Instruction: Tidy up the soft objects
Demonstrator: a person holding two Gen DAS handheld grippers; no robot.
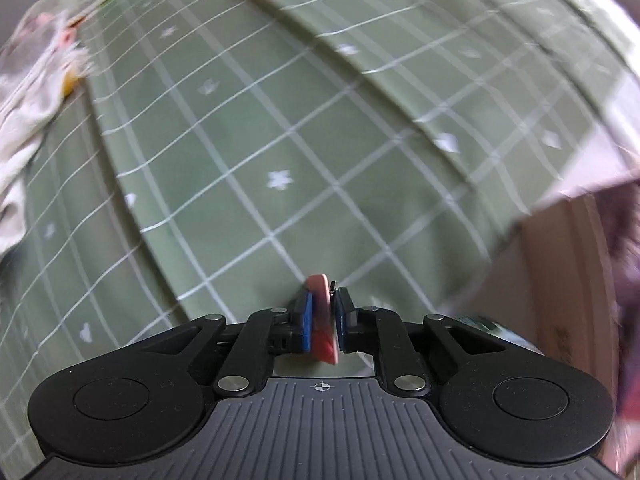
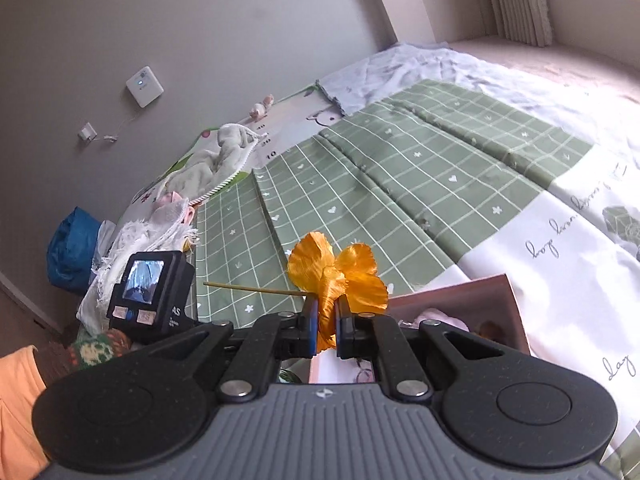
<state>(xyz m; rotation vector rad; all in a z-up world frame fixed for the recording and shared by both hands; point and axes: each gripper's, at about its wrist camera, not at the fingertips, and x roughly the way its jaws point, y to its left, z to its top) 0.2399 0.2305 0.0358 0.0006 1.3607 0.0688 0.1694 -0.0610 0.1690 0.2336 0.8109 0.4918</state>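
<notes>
The main risk sits with the right gripper [image 2: 327, 312]. It pinches an orange cloth flower [image 2: 336, 276] by a thin fold of petal, while most of the bloom and its long stem [image 2: 252, 289] hang free ahead of the fingers. The fabric looks slick, so a quick swing could pull the fold out of the pads, or the stem could snag on the other rig's camera [image 2: 150, 292] just to the left. If the flower drops, it would likely land on the green checked sheet [image 2: 420, 184] and not in the box [image 2: 460, 304] below the gripper, whose brown flap shows just right of the jaws.

The left gripper [image 1: 323, 316] carries its own hazard. Its jaws are closed down tight on a small pink piece [image 1: 322, 320], which stands edge-on between the blue pads and pokes out a little past the tips. The hold is narrow, so a twist could let the piece pivot or slide. What the piece is cannot be told. This gripper points steeply down over the sheet, and the view is blurred.

Pale towels [image 2: 224, 160] lie heaped at the far edge of the sheet, well apart from both grippers.
</notes>
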